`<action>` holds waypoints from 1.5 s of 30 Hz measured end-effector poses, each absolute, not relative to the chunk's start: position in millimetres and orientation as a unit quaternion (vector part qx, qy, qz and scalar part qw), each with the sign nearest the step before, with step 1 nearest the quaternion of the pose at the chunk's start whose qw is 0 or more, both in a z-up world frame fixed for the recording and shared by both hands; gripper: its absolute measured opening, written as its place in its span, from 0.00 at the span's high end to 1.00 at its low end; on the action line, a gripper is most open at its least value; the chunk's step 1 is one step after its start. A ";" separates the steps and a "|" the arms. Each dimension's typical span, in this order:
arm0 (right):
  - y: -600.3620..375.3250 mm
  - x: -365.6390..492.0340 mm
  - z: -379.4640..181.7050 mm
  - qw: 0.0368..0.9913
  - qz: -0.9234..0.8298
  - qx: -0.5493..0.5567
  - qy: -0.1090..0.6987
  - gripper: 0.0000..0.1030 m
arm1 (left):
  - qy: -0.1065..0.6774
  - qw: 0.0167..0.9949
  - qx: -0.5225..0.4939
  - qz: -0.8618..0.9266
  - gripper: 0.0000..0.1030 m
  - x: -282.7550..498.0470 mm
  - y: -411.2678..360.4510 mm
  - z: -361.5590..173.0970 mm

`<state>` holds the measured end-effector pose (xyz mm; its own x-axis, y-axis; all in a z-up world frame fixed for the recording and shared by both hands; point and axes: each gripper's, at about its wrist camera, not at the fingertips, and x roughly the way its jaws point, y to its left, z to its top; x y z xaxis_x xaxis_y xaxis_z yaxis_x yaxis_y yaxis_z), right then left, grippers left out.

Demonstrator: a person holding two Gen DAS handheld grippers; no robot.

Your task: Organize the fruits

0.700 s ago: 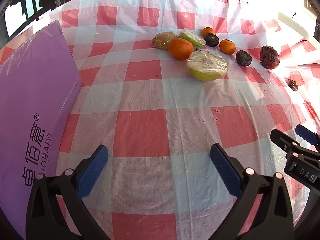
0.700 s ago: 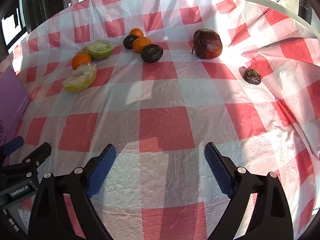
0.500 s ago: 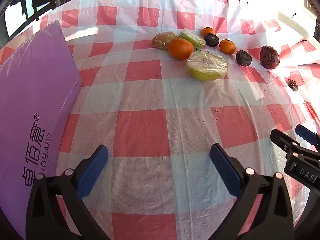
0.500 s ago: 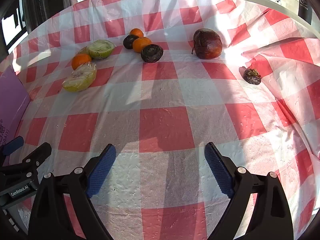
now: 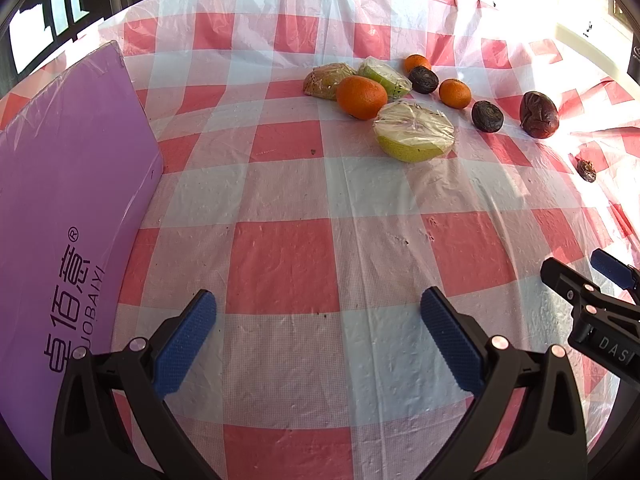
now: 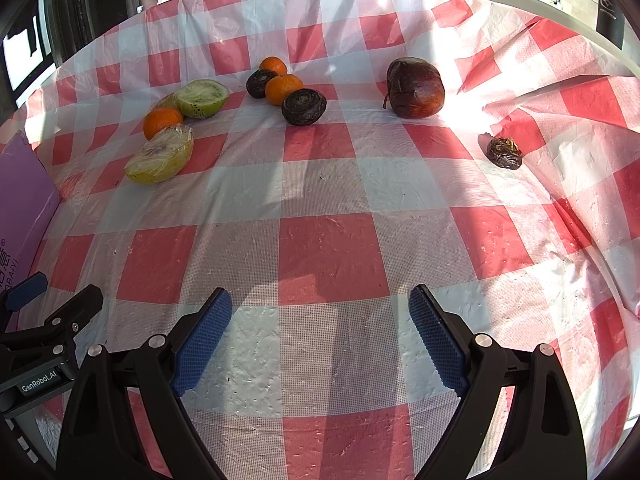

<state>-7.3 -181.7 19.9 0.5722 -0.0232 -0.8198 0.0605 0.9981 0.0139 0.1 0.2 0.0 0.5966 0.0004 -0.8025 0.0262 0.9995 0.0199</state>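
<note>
Fruits lie at the far side of a red-and-white checked tablecloth (image 5: 280,256). A wrapped yellow-green half fruit (image 5: 414,131) lies nearest, with an orange (image 5: 361,97) behind it. Further back are a wrapped green half (image 5: 384,77), a wrapped brownish piece (image 5: 326,80), two small oranges (image 5: 455,93), two dark round fruits (image 5: 487,116) and a large dark red fruit (image 5: 538,114). A small shrivelled dark fruit (image 6: 505,153) lies apart at the right. My left gripper (image 5: 318,334) is open and empty. My right gripper (image 6: 320,334) is open and empty, well short of the fruits.
A purple box (image 5: 60,200) with printed lettering stands along the left of the table; it also shows in the right wrist view (image 6: 24,200). The cloth is wrinkled and raised at the far right (image 6: 540,80). Windows lie beyond the table's far edge.
</note>
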 end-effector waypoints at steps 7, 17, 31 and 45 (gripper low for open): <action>-182.5 -7.4 19.5 0.886 -0.023 0.020 0.462 0.15 | 0.449 0.893 0.015 -0.007 0.01 0.1 0.3 0.0; -182.0 -7.3 19.7 0.886 -0.023 0.020 0.462 0.15 | 0.449 0.893 0.015 -0.007 0.01 0.1 0.4 0.0; -181.8 -6.1 20.6 0.886 -0.024 0.019 0.462 0.15 | 0.449 0.893 0.015 -0.007 0.01 0.7 -0.2 0.2; -228.1 22.9 21.3 0.876 -0.018 0.014 0.482 0.16 | 0.470 0.882 0.010 -0.001 0.02 56.4 -39.1 2.4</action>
